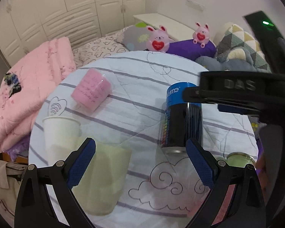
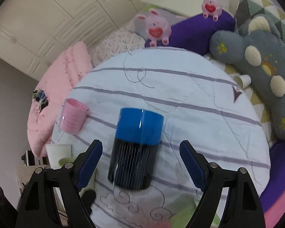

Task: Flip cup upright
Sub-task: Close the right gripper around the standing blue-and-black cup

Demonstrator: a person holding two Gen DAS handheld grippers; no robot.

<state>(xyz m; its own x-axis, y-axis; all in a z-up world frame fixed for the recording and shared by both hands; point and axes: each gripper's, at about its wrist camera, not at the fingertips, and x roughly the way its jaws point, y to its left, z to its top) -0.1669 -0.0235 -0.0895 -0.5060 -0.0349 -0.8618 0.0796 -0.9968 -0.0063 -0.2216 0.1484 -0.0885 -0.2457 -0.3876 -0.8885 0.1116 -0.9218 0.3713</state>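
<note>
A blue and black cup (image 1: 182, 117) stands on the round cloth-covered table (image 1: 142, 72), blue end up, and it also shows in the right wrist view (image 2: 136, 148). My right gripper (image 2: 140, 163) is open with a finger on either side of it, not touching. In the left wrist view the right gripper's black body (image 1: 237, 93) sits over the cup's top right. My left gripper (image 1: 140, 163) is open and empty, low over the table. A pale green cup (image 1: 102, 180) lies by its left finger.
A pink cup (image 1: 92, 92) lies on its side at the table's left. A white paper cup (image 1: 60, 134) stands at the left edge. A green-lidded jar (image 1: 241, 160) is at the right. Bedding, plush toys and pillows surround the table.
</note>
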